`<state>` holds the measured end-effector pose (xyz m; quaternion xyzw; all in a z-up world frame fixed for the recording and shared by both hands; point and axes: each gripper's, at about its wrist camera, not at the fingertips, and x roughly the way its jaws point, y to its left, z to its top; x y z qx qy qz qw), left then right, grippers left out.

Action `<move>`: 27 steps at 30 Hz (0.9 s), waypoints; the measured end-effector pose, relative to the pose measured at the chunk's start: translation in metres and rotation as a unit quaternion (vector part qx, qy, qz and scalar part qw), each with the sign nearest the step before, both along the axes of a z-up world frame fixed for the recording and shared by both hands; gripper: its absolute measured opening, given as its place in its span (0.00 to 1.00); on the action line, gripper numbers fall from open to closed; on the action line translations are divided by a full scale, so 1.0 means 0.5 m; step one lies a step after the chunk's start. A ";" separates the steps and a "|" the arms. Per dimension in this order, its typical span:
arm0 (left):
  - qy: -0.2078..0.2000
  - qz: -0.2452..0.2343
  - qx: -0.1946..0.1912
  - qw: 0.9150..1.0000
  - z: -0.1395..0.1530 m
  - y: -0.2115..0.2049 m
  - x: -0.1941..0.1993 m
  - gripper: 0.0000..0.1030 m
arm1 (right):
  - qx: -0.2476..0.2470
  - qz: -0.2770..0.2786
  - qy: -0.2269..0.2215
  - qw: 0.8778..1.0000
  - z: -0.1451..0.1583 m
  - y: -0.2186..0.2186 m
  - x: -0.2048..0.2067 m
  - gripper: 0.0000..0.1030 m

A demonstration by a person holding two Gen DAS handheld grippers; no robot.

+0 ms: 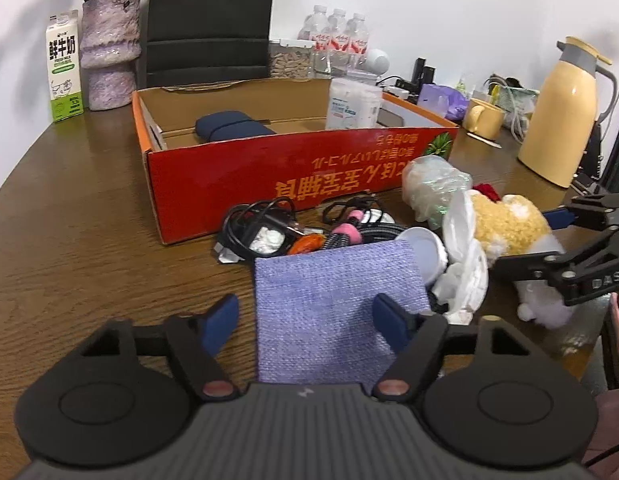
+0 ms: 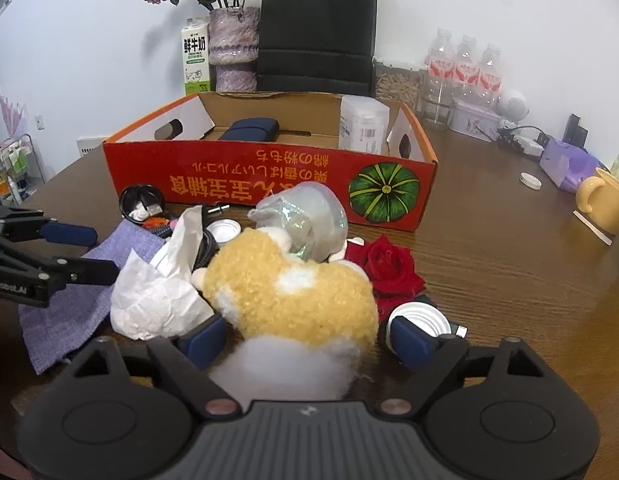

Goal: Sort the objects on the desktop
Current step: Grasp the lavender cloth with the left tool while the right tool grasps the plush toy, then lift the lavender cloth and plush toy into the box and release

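A red cardboard box (image 1: pixel 269 168) (image 2: pixel 245 168) stands open on the wooden table, holding a navy case (image 1: pixel 233 126) and a white tub (image 1: pixel 351 104). In front lies a pile: purple cloth (image 1: pixel 333 312), black cables (image 1: pixel 253 220), crumpled tissue (image 2: pixel 157 292), plastic wrap (image 2: pixel 305 220), red rose (image 2: pixel 385 264), yellow-white plush toy (image 2: pixel 293 296) (image 1: pixel 509 224). My left gripper (image 1: pixel 305 320) is open over the cloth's near end. My right gripper (image 2: pixel 305 340) is open with its fingers on either side of the plush toy's white end.
At the back stand a milk carton (image 1: pixel 63 68), a purple vase (image 1: pixel 109 52), a black bag (image 2: pixel 317 28) and water bottles (image 2: pixel 465 68). A yellow thermos (image 1: pixel 565 112) and yellow mug (image 1: pixel 483 118) stand to the right. A white lid (image 2: pixel 421 316) lies by the rose.
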<state>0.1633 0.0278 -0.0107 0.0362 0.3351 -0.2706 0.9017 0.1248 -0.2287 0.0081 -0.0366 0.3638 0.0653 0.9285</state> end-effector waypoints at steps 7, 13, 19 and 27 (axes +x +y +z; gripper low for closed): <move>-0.019 0.028 0.014 0.999 -0.002 0.004 -0.008 0.15 | 0.001 0.002 0.001 1.000 -0.004 0.006 -0.006 0.67; -0.013 0.040 0.001 0.999 0.002 0.013 -0.003 0.04 | 0.007 -0.004 -0.008 1.000 -0.004 0.006 -0.016 0.62; -0.031 0.059 -0.002 0.998 0.035 -0.003 -0.017 0.06 | 0.018 -0.011 -0.034 0.999 0.012 -0.001 -0.035 0.59; -0.039 0.036 0.037 0.998 0.048 -0.068 -0.032 1.00 | 0.022 -0.020 -0.057 0.998 0.032 -0.025 -0.047 0.59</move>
